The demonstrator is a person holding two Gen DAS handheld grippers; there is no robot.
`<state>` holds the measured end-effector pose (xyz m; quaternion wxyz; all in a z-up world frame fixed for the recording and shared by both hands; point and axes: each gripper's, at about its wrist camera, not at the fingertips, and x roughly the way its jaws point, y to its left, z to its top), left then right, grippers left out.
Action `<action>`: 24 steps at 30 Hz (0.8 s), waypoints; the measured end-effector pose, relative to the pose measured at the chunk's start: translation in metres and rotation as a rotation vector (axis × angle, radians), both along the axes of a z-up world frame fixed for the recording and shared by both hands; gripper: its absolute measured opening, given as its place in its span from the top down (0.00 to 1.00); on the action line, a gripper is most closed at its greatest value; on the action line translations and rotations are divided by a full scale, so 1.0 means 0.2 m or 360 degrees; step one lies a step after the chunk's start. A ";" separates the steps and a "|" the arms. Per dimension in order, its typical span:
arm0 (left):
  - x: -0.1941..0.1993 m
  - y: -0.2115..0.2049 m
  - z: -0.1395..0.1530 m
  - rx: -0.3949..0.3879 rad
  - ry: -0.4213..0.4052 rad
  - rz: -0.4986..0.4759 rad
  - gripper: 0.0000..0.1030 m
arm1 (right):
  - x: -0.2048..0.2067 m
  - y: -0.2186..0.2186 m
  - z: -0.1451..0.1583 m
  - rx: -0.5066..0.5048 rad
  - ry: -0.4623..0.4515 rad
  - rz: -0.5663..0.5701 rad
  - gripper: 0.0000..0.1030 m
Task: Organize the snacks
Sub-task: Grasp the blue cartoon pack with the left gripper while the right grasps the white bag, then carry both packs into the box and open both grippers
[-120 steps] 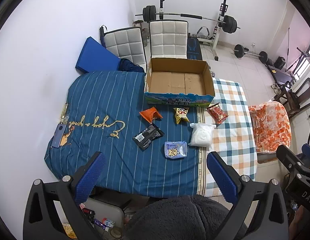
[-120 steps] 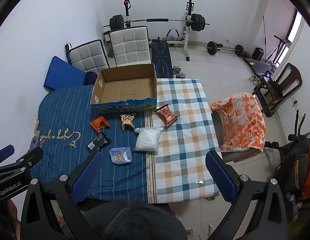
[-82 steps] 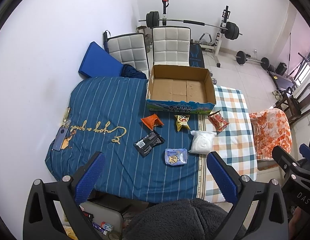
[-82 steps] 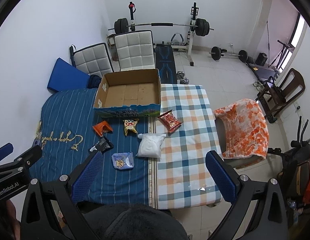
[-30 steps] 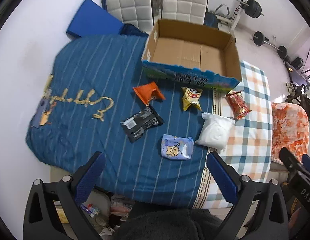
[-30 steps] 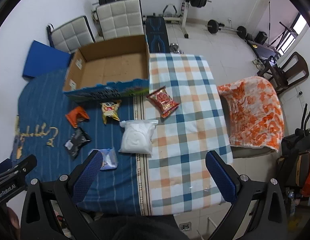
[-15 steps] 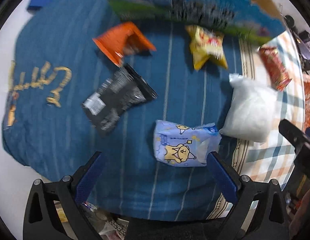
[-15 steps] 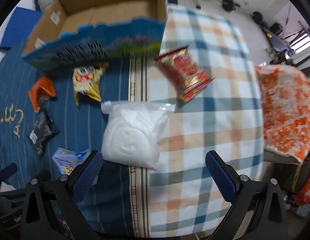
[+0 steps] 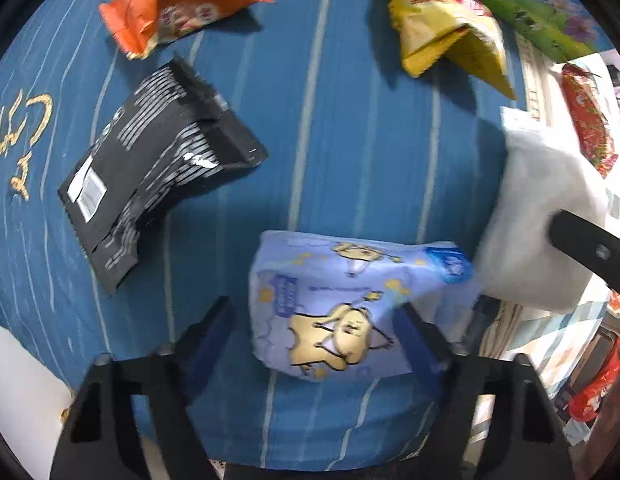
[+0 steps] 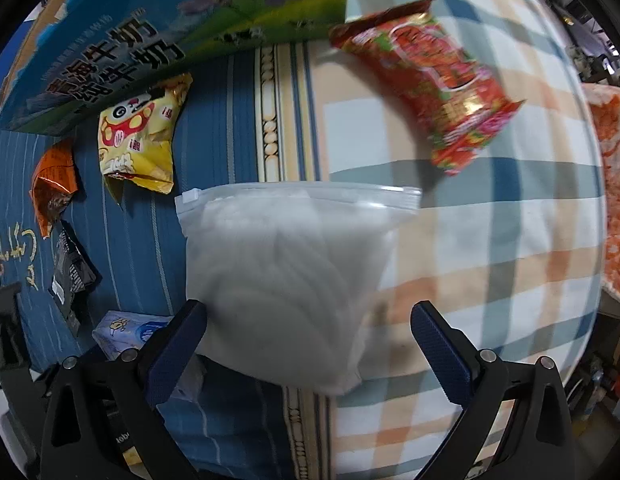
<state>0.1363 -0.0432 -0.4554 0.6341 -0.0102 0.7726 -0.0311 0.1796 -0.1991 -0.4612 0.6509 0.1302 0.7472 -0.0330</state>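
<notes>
Pale blue snack packet (image 9: 342,304), printed with a cartoon animal, lies between my left gripper (image 9: 316,332) fingers, jaws spread, on the striped blue cover (image 9: 350,120). My right gripper (image 10: 307,332), also spread, straddles the white zip bag (image 10: 285,280) at the seam with the checked cloth (image 10: 490,240). Farther off: black (image 9: 157,176), orange (image 9: 177,0), yellow (image 10: 137,144) and red (image 10: 434,84) packets before the carton (image 10: 161,32) with Chinese lettering.

Left gripper (image 9: 316,328) straddles the pale blue packet (image 9: 342,312); bare blue cloth (image 9: 330,120) ahead, black packet (image 9: 149,184) off left. Right gripper (image 10: 307,330) is filled by the white bag (image 10: 285,276); open checked cloth (image 10: 490,248) right, red packet (image 10: 434,80) ahead.
</notes>
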 end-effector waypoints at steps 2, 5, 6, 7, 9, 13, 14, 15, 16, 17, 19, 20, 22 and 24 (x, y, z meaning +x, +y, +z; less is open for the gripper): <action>0.00 -0.04 0.00 0.0019 -0.0029 -0.0034 0.41 | 0.01 0.01 -0.03 0.0029 0.0015 -0.0007 0.00; -0.01 -0.08 0.00 0.0063 -0.0070 -0.0072 0.45 | 0.02 0.02 -0.06 0.0040 0.0040 -0.0005 0.00; -0.01 -0.08 -0.01 0.0061 -0.0072 -0.0061 0.46 | 0.02 0.03 -0.07 0.0043 0.0044 -0.0001 0.00; -0.01 -0.07 -0.02 0.0055 -0.0072 -0.0049 0.48 | 0.02 0.04 -0.08 0.0041 0.0045 0.0003 0.00; 0.00 -0.05 -0.02 0.0046 -0.0076 -0.0030 0.52 | 0.01 0.07 -0.10 0.0017 0.0075 0.0023 0.01; -0.01 0.01 0.01 0.0046 -0.0085 -0.0018 0.54 | -0.03 0.10 -0.17 0.0011 0.0147 0.0029 0.10; -0.01 0.01 0.01 0.0049 -0.0089 -0.0018 0.54 | -0.05 0.10 -0.18 0.0002 0.0144 0.0035 0.12; -0.01 0.01 0.02 0.0051 -0.0092 -0.0021 0.55 | -0.05 0.11 -0.18 -0.0011 0.0140 0.0043 0.13; 0.02 0.05 0.04 0.0052 -0.0093 -0.0022 0.56 | -0.07 0.11 -0.17 -0.0008 0.0130 0.0043 0.16; 0.01 0.06 0.05 0.0057 -0.0101 -0.0021 0.57 | -0.08 0.11 -0.17 -0.0008 0.0126 0.0047 0.18; 0.04 0.04 0.07 0.0065 -0.0106 -0.0020 0.58 | -0.09 0.09 -0.14 0.0007 0.0121 0.0046 0.21; 0.05 0.03 0.08 0.0068 -0.0111 -0.0018 0.58 | -0.09 0.08 -0.13 0.0015 0.0115 0.0048 0.23; 0.06 0.01 0.09 0.0070 -0.0120 -0.0016 0.59 | -0.11 0.06 -0.11 0.0010 0.0107 0.0057 0.26; 0.06 -0.02 0.17 0.0070 -0.0134 -0.0009 0.59 | -0.13 0.03 -0.08 0.0006 0.0105 0.0071 0.28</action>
